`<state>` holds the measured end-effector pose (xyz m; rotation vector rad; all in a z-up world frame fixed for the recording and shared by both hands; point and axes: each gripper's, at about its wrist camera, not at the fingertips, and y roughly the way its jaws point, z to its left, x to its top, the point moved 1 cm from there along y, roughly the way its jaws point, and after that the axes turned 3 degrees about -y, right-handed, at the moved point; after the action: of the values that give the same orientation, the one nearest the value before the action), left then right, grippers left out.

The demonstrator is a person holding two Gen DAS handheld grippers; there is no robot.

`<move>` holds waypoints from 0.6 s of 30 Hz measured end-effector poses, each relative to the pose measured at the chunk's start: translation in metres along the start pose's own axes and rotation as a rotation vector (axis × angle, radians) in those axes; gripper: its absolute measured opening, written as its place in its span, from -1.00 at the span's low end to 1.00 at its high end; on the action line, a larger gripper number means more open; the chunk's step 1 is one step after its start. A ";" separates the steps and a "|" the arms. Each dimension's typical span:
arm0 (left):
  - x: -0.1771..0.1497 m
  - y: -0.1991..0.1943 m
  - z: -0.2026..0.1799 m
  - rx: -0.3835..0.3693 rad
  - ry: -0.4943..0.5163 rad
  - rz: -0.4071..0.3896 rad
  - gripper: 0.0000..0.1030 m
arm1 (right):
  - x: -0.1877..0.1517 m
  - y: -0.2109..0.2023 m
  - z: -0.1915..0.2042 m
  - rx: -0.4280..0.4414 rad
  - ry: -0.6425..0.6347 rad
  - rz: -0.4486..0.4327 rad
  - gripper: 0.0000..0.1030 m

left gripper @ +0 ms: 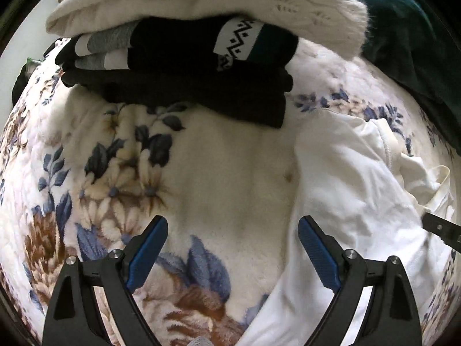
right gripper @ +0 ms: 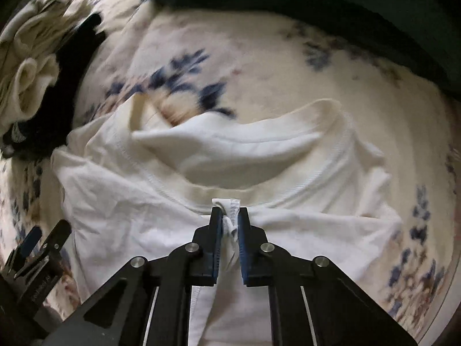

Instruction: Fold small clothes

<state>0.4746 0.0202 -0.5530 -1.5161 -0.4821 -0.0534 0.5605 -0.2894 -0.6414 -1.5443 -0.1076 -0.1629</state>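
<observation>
A white t-shirt [right gripper: 161,201] lies crumpled on the floral blanket [right gripper: 259,66], its collar opening facing up. My right gripper [right gripper: 230,214] is shut on a bunched edge of the shirt just below the collar. In the left wrist view the same white shirt [left gripper: 351,190] lies at the right. My left gripper [left gripper: 232,232] is open and empty above the blanket [left gripper: 224,173], its right finger over the shirt's left edge. The left gripper also shows in the right wrist view [right gripper: 46,236] at the lower left. The right gripper's tip shows at the right edge of the left wrist view [left gripper: 440,229].
A stack of folded clothes stands at the back: black garments with a white zigzag band [left gripper: 201,66] under cream knitwear [left gripper: 178,3]. A dark teal garment [left gripper: 409,37] lies at the back right, and shows in the right wrist view [right gripper: 331,8]. The view is motion-blurred.
</observation>
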 end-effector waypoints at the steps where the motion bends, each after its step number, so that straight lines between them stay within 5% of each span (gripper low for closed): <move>1: 0.001 0.002 0.000 -0.003 -0.003 0.004 0.80 | -0.001 -0.002 -0.003 -0.023 0.011 -0.001 -0.78; 4: 0.009 0.004 0.000 -0.013 -0.013 0.015 0.80 | 0.003 0.002 -0.006 -0.021 0.020 0.086 -0.65; 6: 0.022 0.005 0.000 -0.015 -0.016 0.001 0.80 | 0.011 -0.009 -0.006 0.030 0.041 0.050 -0.52; 8: 0.026 0.006 0.000 -0.009 -0.003 -0.002 0.80 | 0.022 -0.025 -0.004 0.116 0.047 -0.007 0.04; 9: 0.026 0.008 0.000 -0.005 0.003 0.003 0.80 | 0.029 -0.028 0.000 0.168 0.040 -0.023 0.13; 11: 0.027 0.011 -0.001 0.007 0.004 0.019 0.80 | 0.044 -0.022 0.017 0.277 -0.010 0.004 0.15; 15: 0.023 0.012 0.005 0.026 -0.004 0.029 0.80 | 0.067 0.005 0.069 0.362 -0.156 0.093 0.15; 18: 0.020 0.016 0.011 0.040 -0.002 0.033 0.79 | 0.078 0.031 0.100 0.228 -0.282 0.114 0.15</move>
<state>0.4948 0.0370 -0.5613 -1.4851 -0.4565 -0.0165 0.6463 -0.1916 -0.6559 -1.3340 -0.2518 0.1539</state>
